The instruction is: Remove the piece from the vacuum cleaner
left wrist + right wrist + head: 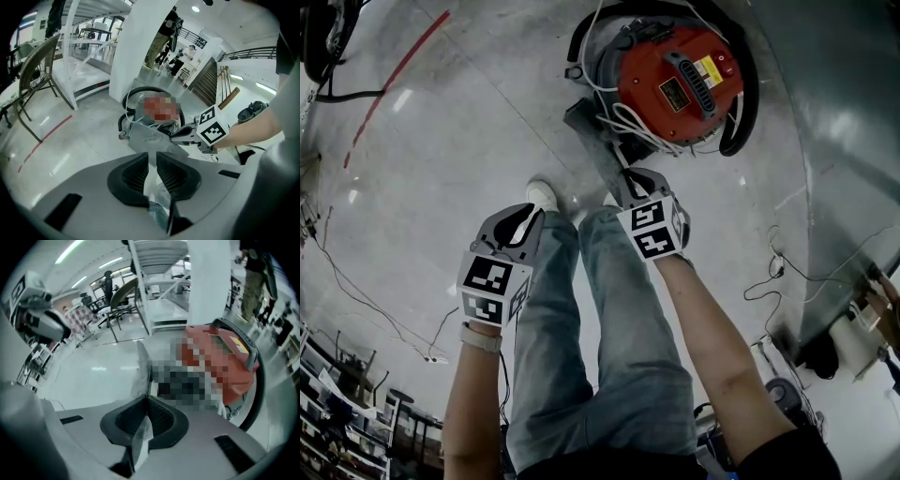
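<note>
The right tool covers the near end of the grey piece. The vacuum cleaner is partly blurred in both gripper views, its details unreadable.

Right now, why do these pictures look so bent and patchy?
Head view: wide lens curves the floor, with glare streaks. Left gripper view: edges bow, dark corners, a mosaic overlaid on the vacuum. Right gripper view: same mosaic, bright ceiling lights.

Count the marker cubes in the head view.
2. One marker cube is on the left gripper, at lower left; the other on the right gripper, nearer the vacuum cleaner. None seems hidden.
</note>
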Demonstrator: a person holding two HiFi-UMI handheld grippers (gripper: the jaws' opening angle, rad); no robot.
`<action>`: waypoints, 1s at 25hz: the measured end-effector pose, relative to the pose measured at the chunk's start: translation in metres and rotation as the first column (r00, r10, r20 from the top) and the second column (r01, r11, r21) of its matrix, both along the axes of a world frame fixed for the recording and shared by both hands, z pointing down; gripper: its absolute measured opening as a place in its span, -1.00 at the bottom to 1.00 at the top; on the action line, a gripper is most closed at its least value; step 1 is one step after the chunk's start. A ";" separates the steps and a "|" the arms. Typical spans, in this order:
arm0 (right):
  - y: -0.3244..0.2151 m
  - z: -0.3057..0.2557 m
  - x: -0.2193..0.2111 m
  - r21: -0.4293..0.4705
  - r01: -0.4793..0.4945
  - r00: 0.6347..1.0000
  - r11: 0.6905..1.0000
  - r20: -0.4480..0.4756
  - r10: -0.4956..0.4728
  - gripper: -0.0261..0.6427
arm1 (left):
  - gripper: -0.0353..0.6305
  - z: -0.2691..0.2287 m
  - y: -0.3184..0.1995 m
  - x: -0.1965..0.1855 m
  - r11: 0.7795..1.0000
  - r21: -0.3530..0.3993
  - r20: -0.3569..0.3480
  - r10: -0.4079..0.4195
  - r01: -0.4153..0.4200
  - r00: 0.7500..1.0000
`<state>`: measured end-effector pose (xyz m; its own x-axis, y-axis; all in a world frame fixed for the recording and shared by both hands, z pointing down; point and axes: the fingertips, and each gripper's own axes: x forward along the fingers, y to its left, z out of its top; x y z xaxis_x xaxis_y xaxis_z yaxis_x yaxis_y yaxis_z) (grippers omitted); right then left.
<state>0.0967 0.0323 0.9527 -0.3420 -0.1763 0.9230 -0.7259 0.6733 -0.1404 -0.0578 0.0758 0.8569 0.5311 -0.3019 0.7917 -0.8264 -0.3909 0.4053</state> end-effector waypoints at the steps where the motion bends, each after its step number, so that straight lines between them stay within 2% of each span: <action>1: 0.001 0.000 -0.001 0.025 0.065 0.998 0.998 -0.028 -0.064 -0.79 | -0.72 0.001 0.001 -0.001 1.000 -0.001 0.000 -0.002 0.002 1.000; 4: 0.005 0.003 -0.002 0.072 0.231 0.969 0.970 -0.104 -0.223 -0.79 | -0.72 0.003 0.003 -0.003 1.000 -0.006 0.001 -0.004 0.004 1.000; 7: 0.010 0.005 -0.002 0.095 0.377 0.917 0.921 -0.174 -0.358 -0.79 | -0.72 0.004 0.005 -0.005 1.000 -0.008 0.000 -0.005 0.005 1.000; 9: 0.012 0.006 -0.001 0.102 0.449 0.882 0.887 -0.209 -0.423 -0.79 | -0.72 0.004 0.005 -0.006 1.000 -0.009 0.000 -0.006 0.006 1.000; 10: 0.013 0.007 -0.001 0.100 0.459 0.877 0.883 -0.211 -0.432 -0.79 | -0.72 0.004 0.005 -0.006 1.000 -0.009 -0.001 -0.007 0.007 1.000; 11: 0.013 0.006 -0.001 0.094 0.440 0.888 0.893 -0.194 -0.417 -0.79 | -0.72 0.004 0.005 -0.006 1.000 -0.007 -0.002 -0.008 0.008 1.000; 14: 0.009 0.004 -0.002 0.050 0.276 0.958 0.960 -0.092 -0.271 -0.80 | -0.72 0.004 0.003 -0.006 1.000 -0.004 -0.003 -0.010 0.010 1.000; 17: 0.008 0.002 -0.005 0.005 0.136 0.991 0.991 -0.018 -0.135 -0.79 | -0.72 0.004 0.002 -0.006 1.000 -0.003 -0.002 -0.008 0.008 1.000; 21: 0.007 0.003 -0.005 -0.075 -0.040 0.996 0.996 0.075 0.045 -0.79 | -0.72 0.004 0.003 -0.007 1.000 -0.004 -0.002 -0.008 0.008 1.000; 25: 0.007 0.003 -0.004 -0.078 -0.071 0.994 0.994 0.078 0.077 -0.79 | -0.72 0.005 0.004 -0.006 1.000 -0.004 -0.001 -0.009 0.009 1.000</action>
